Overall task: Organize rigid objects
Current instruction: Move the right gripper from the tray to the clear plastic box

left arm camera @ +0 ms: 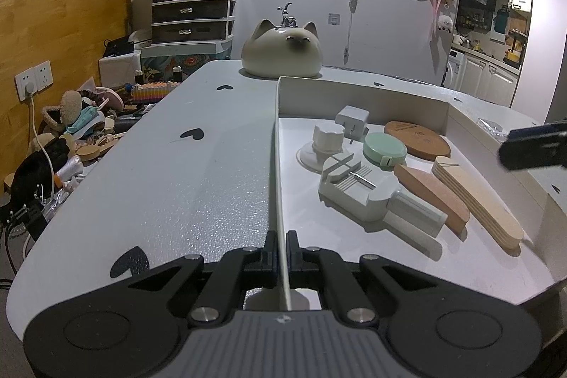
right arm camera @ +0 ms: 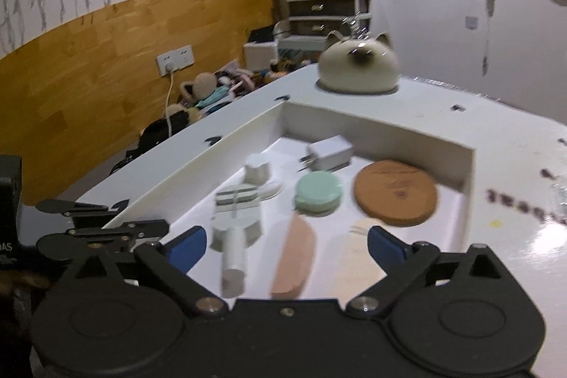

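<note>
The left claw (left arm camera: 281, 257) is clamped on the thin left wall of the white tray (left arm camera: 276, 144), its two black fingers pressed against either face of the wall near the tray's near corner. The tray sits on the white desk (left arm camera: 198, 172), toward the desk's right side, with a cat-shaped ceramic pot (left arm camera: 281, 50) at the far edge behind it. Inside the tray lie a white charger plug (left arm camera: 352, 119), a round cork coaster (left arm camera: 416, 139), a mint green round case (left arm camera: 384, 149), a white suction knob (left arm camera: 324, 144), a grey watch-strap tool (left arm camera: 375, 197), a pinkish wooden piece (left arm camera: 430, 197) and a pale plywood piece (left arm camera: 476, 201). The right claw (right arm camera: 287, 245) stands wide apart above the tray's near end, holding nothing.
</note>
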Motion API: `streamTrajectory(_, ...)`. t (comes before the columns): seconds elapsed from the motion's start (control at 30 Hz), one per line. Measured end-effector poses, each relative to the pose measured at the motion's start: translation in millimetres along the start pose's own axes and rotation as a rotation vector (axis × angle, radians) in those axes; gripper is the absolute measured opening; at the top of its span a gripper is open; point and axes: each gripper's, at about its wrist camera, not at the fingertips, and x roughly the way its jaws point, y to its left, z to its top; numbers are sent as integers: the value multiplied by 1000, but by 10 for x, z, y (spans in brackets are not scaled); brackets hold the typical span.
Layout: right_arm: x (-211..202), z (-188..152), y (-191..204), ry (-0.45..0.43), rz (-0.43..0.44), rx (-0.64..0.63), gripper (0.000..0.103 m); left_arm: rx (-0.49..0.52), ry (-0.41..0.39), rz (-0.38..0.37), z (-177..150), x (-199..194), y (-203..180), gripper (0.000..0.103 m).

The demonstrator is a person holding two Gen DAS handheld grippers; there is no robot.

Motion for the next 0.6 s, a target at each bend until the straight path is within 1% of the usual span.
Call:
streamTrajectory(0.1,-105,4,-137,-20,-26,17,101,0,1,0,1,0,0,3)
streamTrajectory(0.3,-307,-38,-495,-54,-130,57,102,0,0,0,2,0,-1,3)
streamTrajectory(0.6,-501,-218,-1133,-82,-326,148,103,0,0,1,0,0,-2,3)
